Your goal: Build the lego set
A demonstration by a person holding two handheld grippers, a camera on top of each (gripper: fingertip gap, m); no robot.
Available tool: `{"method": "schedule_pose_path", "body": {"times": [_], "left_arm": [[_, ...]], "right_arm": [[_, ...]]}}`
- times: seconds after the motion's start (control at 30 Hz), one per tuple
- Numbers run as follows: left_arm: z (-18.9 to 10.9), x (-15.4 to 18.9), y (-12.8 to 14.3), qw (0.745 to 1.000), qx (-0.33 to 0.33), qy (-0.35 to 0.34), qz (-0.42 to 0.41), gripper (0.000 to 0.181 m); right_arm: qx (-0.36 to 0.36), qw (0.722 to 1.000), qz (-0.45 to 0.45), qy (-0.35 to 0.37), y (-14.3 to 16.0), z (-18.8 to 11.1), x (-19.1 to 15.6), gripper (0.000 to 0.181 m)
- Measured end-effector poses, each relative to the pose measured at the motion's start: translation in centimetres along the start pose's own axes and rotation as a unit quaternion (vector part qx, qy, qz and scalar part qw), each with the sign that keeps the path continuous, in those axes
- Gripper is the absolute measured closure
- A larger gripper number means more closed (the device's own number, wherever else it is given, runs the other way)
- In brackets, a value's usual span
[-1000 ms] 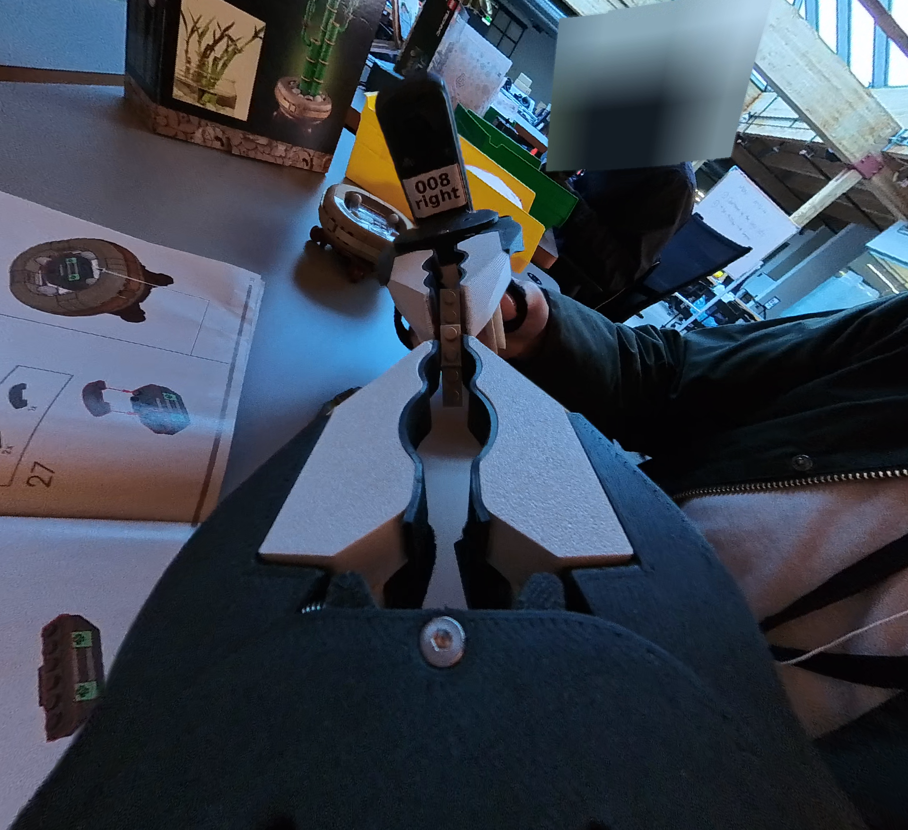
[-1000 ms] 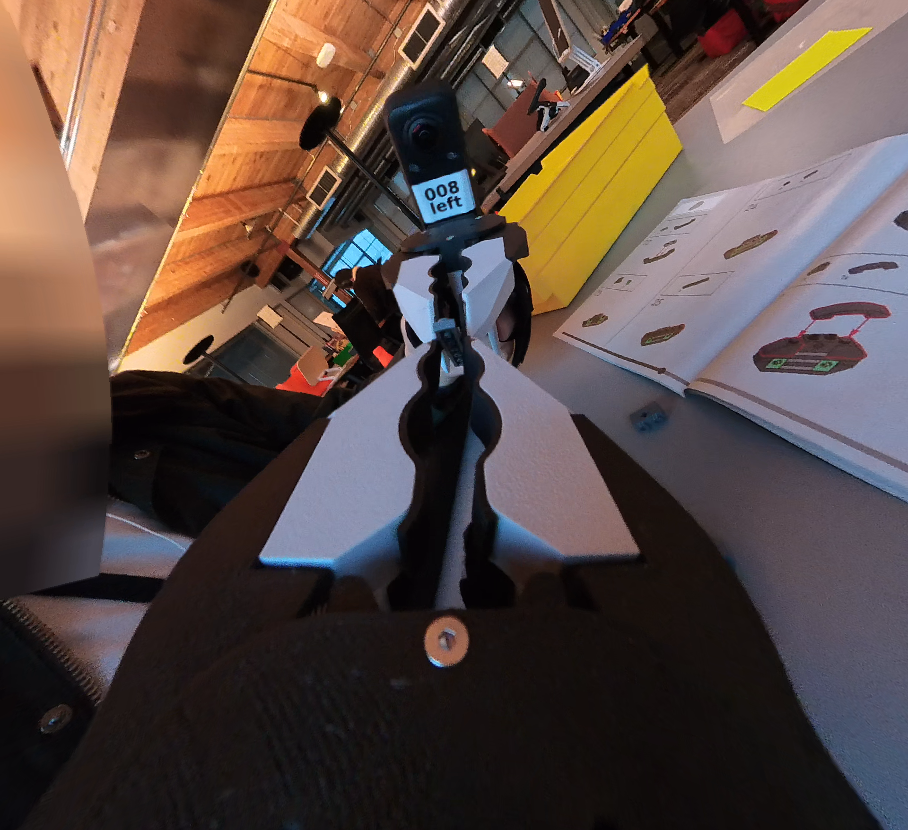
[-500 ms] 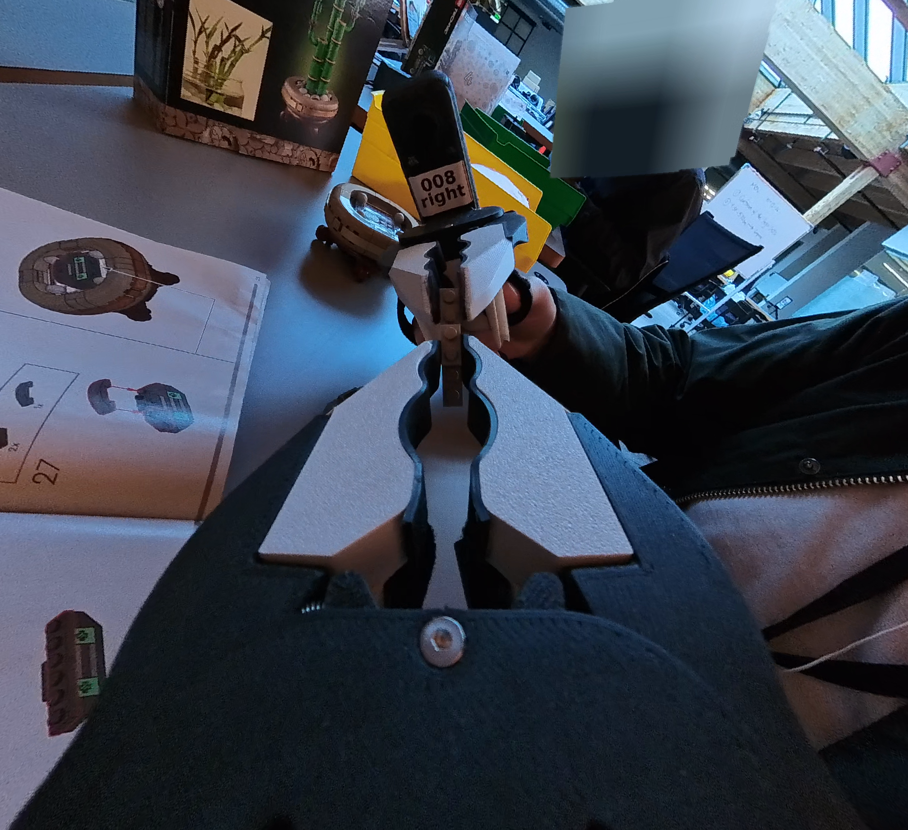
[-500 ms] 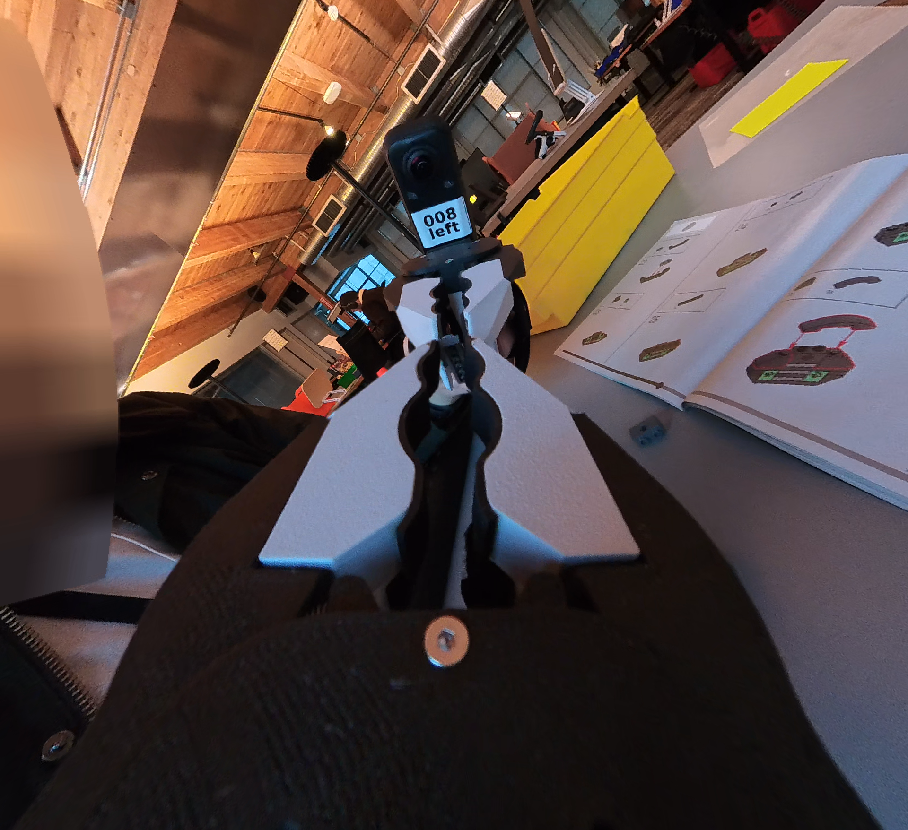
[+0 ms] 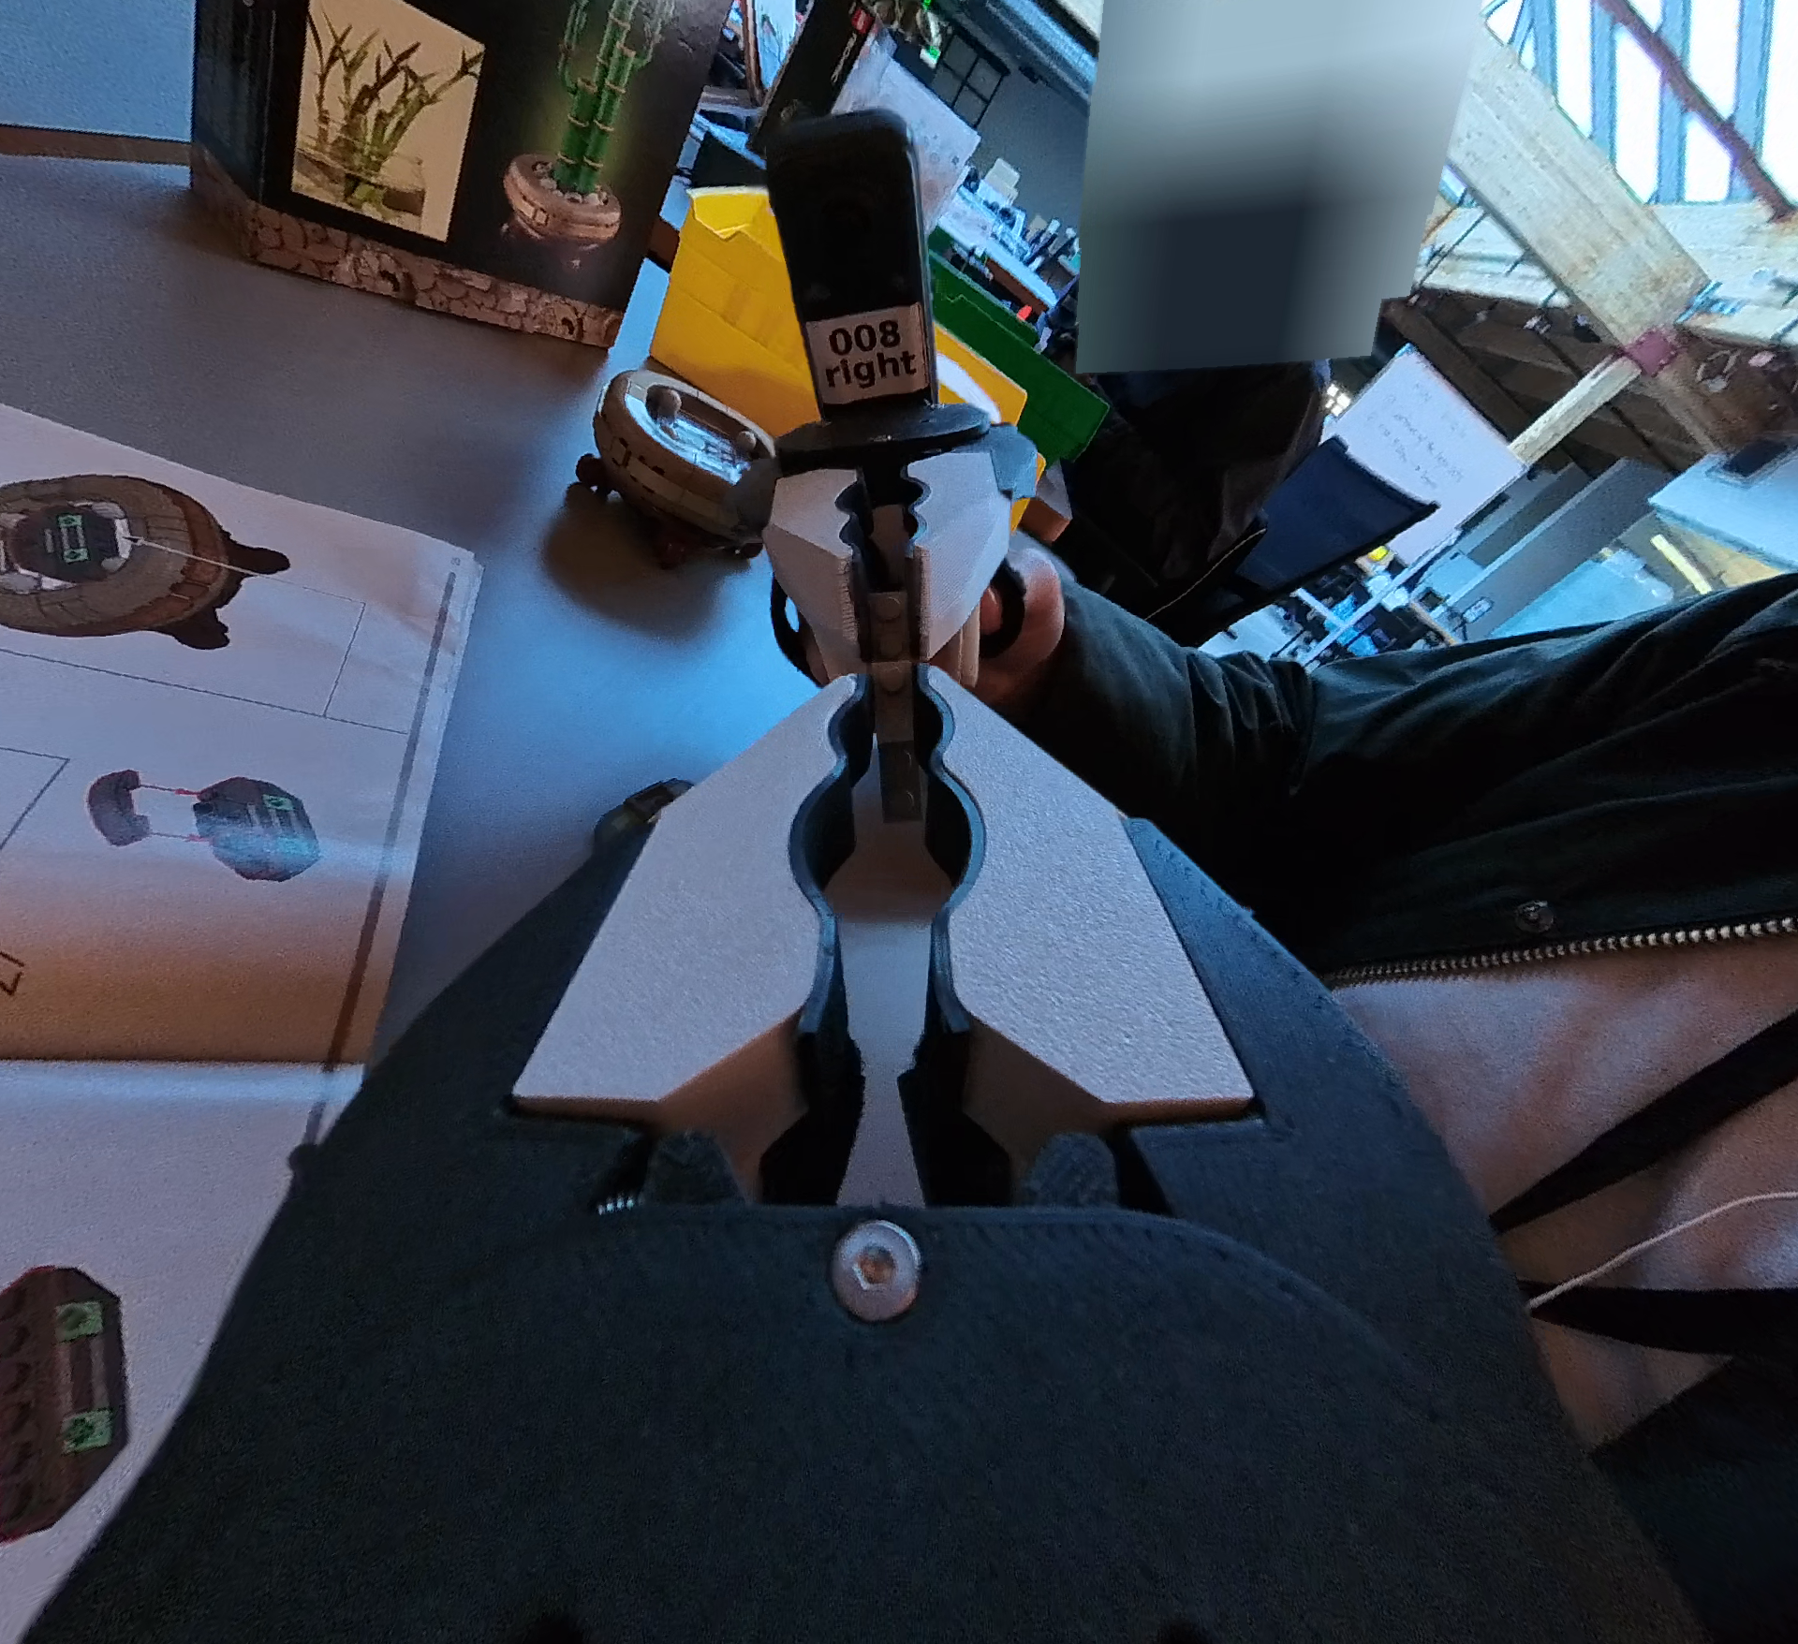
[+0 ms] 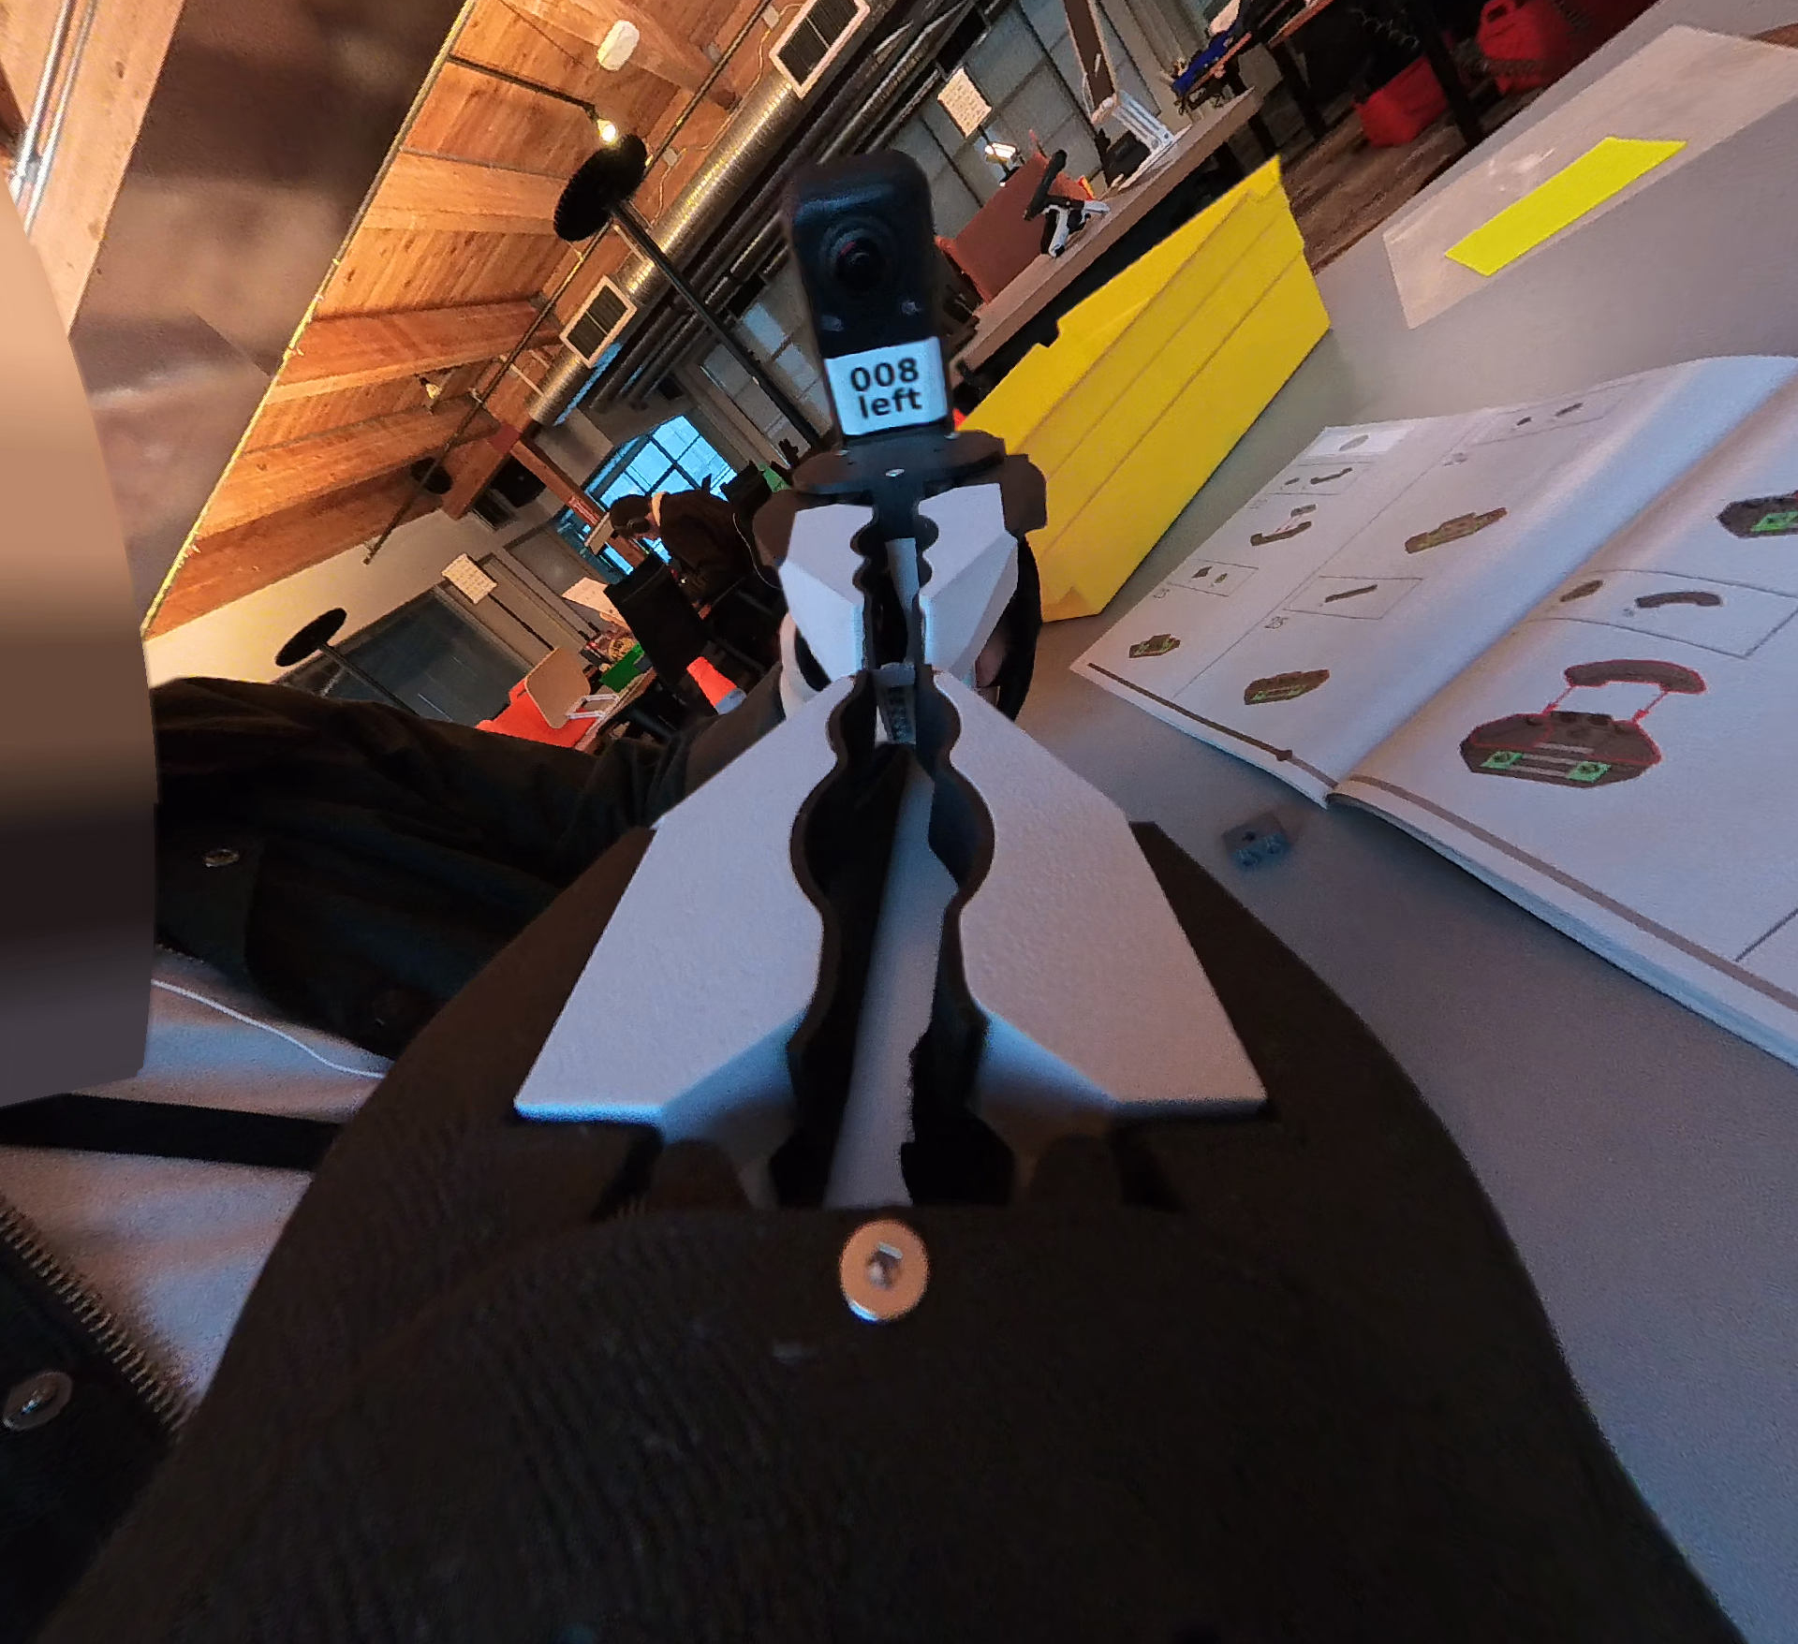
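Tan lego strip [image 5: 897, 727] — left wrist view, centre: clenched in left gripper [image 5: 890, 712], its far end pinched by right gripper [image 5: 887, 625] at 12 o'clock. Round lego base [image 5: 676, 474] on table [image 5: 321, 391], 11 o'clock.

Right wrist view — right gripper [image 6: 895, 712] clamped on the strip [image 6: 895, 707]; instruction booklet [image 6: 1518, 683] at 3 o'clock.

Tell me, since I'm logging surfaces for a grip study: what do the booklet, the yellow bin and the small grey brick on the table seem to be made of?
Booklet: paper, slightly glossy; thin printed pages curve at the fold. Yellow bin: probably moulded plastic, matt to satin; even colour with stepped ridges, though painted board is possible. Small grey brick: likely hard plastic with studs; too small to judge its sheen.
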State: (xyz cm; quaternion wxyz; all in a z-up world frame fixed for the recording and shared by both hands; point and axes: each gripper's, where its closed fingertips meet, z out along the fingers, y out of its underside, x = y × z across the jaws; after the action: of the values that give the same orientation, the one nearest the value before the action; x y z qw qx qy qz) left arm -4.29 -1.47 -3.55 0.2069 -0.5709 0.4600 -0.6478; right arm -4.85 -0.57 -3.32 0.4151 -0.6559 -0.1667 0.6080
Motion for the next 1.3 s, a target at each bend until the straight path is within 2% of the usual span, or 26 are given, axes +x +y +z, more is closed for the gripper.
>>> {"method": "schedule_pose_path", "body": {"times": [0.3,0.37,0.4,0.47,0.57,0.63,0.7,0.73,0.8,0.87,0.97,1.07,1.17,1.23,1.3], "left_arm": [[-0.2,0.2,-1.3,0.998,0.052,-0.002,-0.024,0.176],[-3.7,-1.1,-4.4,0.986,0.157,-0.020,-0.052,0.177],[-5.9,-1.5,-5.6,0.978,0.200,-0.014,-0.065,0.176],[-7.4,-2.3,-5.7,0.975,0.209,-0.019,-0.071,0.176],[-4.8,-1.1,-4.0,0.987,0.135,0.031,-0.083,0.176],[-2.9,-0.7,-1.4,0.995,0.034,0.032,-0.083,0.176],[-2.1,-2.9,2.7,0.992,-0.099,-0.069,-0.019,0.175],[-2.3,-4.4,4.6,0.979,-0.160,-0.128,0.022,0.175],[-2.9,-6.1,7.4,0.944,-0.256,-0.189,0.083,0.175],[-2.9,-6.9,8.8,0.927,-0.295,-0.211,0.100,0.175],[-2.9,-6.9,9.9,0.922,-0.319,-0.202,0.081,0.169],[-3.0,-6.9,8.7,0.931,-0.294,-0.203,0.075,0.159],[-3.3,-5.5,4.5,0.966,-0.182,-0.177,0.057,0.159],[-3.5,-3.5,1.4,0.990,-0.085,-0.109,0.022,0.155],[-3.4,-0.7,-1.1,1.000,0.002,-0.011,-0.021,0.154]], "right_arm": [[0.008,1.000,-0.023,0.011,-0.7,-0.2,-0.5,0.175],[0.016,0.999,-0.024,0.015,-0.9,-1.1,-0.5,0.175],[0.041,0.999,-0.021,0.018,-1.8,-2.1,-0.4,0.175],[0.079,0.997,-0.014,0.012,-3.3,-3.5,-0.4,0.175],[0.048,0.999,-0.020,0.000,-2.7,-3.2,-0.6,0.175],[0.020,1.000,-0.021,0.004,-1.7,-2.7,-0.5,0.175],[-0.004,1.000,-0.021,0.023,-0.9,-2.4,0.2,0.175],[-0.007,0.999,-0.018,0.026,-0.7,-2.4,0.5,0.175],[-0.006,1.000,-0.007,0.030,-0.7,-2.6,0.9,0.175],[-0.008,0.999,-0.002,0.038,-0.6,-2.7,1.4,0.175],[-0.013,0.999,-0.002,0.047,-0.4,-2.9,1.8,0.175],[-0.013,0.999,-0.003,0.047,-0.4,-2.8,1.8,0.175],[-0.011,0.999,-0.008,0.046,-0.5,-2.8,1.7,0.175],[0.002,0.999,-0.021,0.026,-0.9,-2.6,0.9,0.175],[0.016,0.999,-0.039,-0.002,-1.3,-2.2,-0.2,0.176]]}}
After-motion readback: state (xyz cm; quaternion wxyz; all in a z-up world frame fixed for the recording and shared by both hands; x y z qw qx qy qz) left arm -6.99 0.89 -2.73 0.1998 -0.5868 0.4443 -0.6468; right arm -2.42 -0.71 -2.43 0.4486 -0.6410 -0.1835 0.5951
